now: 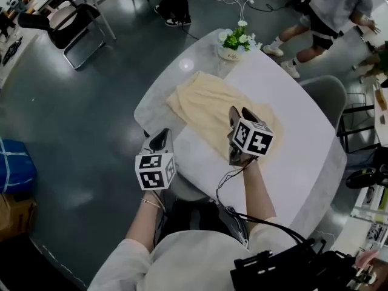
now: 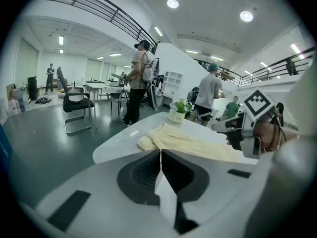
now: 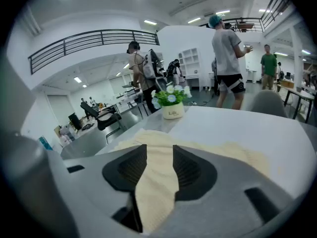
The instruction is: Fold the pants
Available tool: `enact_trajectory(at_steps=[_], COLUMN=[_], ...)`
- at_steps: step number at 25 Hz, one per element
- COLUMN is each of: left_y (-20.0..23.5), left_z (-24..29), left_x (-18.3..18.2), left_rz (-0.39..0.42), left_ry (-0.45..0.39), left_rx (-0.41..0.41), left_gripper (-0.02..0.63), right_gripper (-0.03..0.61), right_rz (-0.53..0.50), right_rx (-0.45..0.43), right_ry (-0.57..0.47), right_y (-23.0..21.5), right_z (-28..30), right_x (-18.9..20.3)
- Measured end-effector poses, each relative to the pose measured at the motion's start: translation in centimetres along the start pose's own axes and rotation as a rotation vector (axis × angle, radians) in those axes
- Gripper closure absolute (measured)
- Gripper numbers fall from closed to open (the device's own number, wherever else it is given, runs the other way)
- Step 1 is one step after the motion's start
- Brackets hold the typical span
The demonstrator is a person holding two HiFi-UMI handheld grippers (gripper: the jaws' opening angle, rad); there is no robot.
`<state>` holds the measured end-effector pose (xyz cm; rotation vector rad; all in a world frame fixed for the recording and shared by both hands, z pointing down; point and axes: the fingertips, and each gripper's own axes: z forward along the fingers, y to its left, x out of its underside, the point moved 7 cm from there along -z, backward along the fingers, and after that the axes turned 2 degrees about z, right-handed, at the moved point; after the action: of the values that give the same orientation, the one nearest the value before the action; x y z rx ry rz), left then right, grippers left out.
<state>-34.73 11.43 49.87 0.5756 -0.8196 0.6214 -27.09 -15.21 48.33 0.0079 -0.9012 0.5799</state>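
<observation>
The pale yellow pants [image 1: 206, 105] lie spread and rumpled across the far half of the white table [image 1: 291, 162]. My right gripper [image 1: 235, 119] hangs just over the near part of the pants, jaws open. In the right gripper view the cloth [image 3: 218, 150] shows through the gap between the jaws of the right gripper [image 3: 156, 155], with no pad pressing on it. My left gripper [image 1: 161, 139] is at the table's near-left edge, short of the pants. In the left gripper view the left gripper [image 2: 160, 155] has its jaws together with nothing between them, and the pants [image 2: 188, 143] lie ahead.
A small white pot of flowers [image 1: 235, 44] stands at the table's far edge, just beyond the pants. A grey chair [image 1: 327, 99] is at the table's right, and a black chair [image 1: 73, 29] at the far left. People [image 1: 327, 11] move beyond the table.
</observation>
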Motion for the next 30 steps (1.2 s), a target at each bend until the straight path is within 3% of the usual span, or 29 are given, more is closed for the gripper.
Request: enact_trajectory(at_steps=[8,14,19,30], left_y=[-7.8,-11.7,-12.4,-12.4], left_z=[1.9,3.2,4.0,4.5], left_x=[1.9,5.3,7.3,7.9], left_rz=[0.063,0.096,0.089,0.074], left_ry=[0.047,0.095,0.134,0.135], left_rx=[0.091,0.133,0.112,0.076], left_gripper=[0.600,0.600,0.600,0.600], right_gripper=[0.420,0.422,0.436,0.446], right_rz=[0.131,0.205,0.261,0.351], right_rx=[0.153,0.223,0.264,0.282], right_ry=[0.003,0.041,0.074,0.069], right_y=[-10.9,-16.3,-19.1,-21.4], right_z=[-5.9,-7.4,-7.6,-7.9], right_x=[4.8,9.9,12.6,13.8])
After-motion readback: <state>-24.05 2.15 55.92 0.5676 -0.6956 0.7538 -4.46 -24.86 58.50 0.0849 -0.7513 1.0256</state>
